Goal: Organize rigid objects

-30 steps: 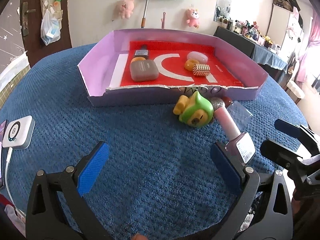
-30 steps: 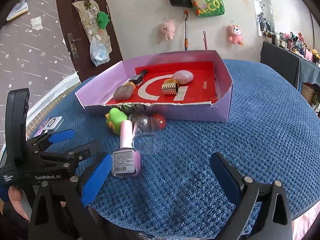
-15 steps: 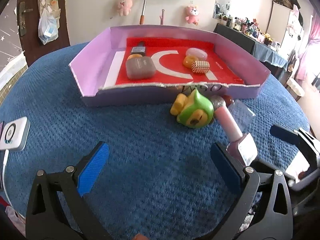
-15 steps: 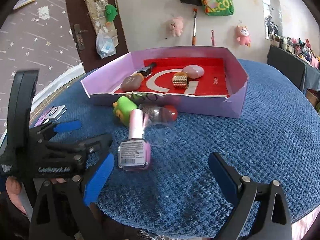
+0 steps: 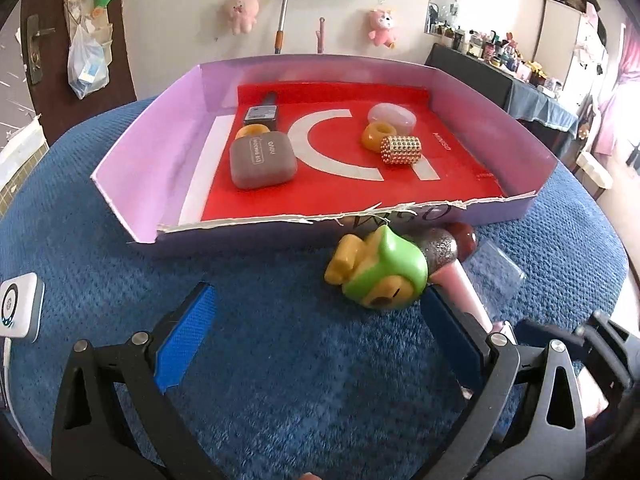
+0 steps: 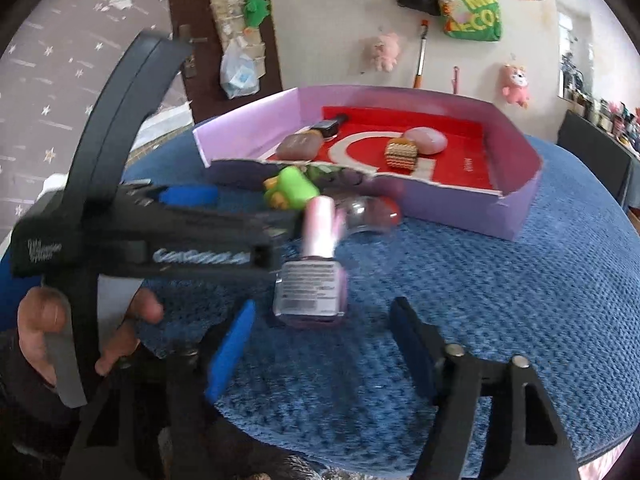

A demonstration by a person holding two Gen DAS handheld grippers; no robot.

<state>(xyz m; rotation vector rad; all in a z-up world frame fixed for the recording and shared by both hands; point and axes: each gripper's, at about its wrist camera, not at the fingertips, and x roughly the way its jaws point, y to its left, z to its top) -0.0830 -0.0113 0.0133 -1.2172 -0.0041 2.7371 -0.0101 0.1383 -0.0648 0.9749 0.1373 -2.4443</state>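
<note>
A pink nail polish bottle lies on the blue cloth with its cap pointing at the tray. Its base sits between the tips of my right gripper, whose jaws are closing, with a gap left on each side. A green and yellow toy lies against the front wall of the purple tray. My left gripper is open just short of the toy, with nothing between its fingers. The bottle's neck runs behind the left gripper's right finger.
The tray holds a grey case, orange rings, a gold studded cylinder, a pale pink oval and a dark bottle. A glitter ball, a red ball and a clear cup lie by the toy. A white device sits far left.
My left gripper has moved forward toward the toy and tray. My right gripper has come closer to the pink bottle, rolled a little, and its jaws have narrowed around the bottle's base.
</note>
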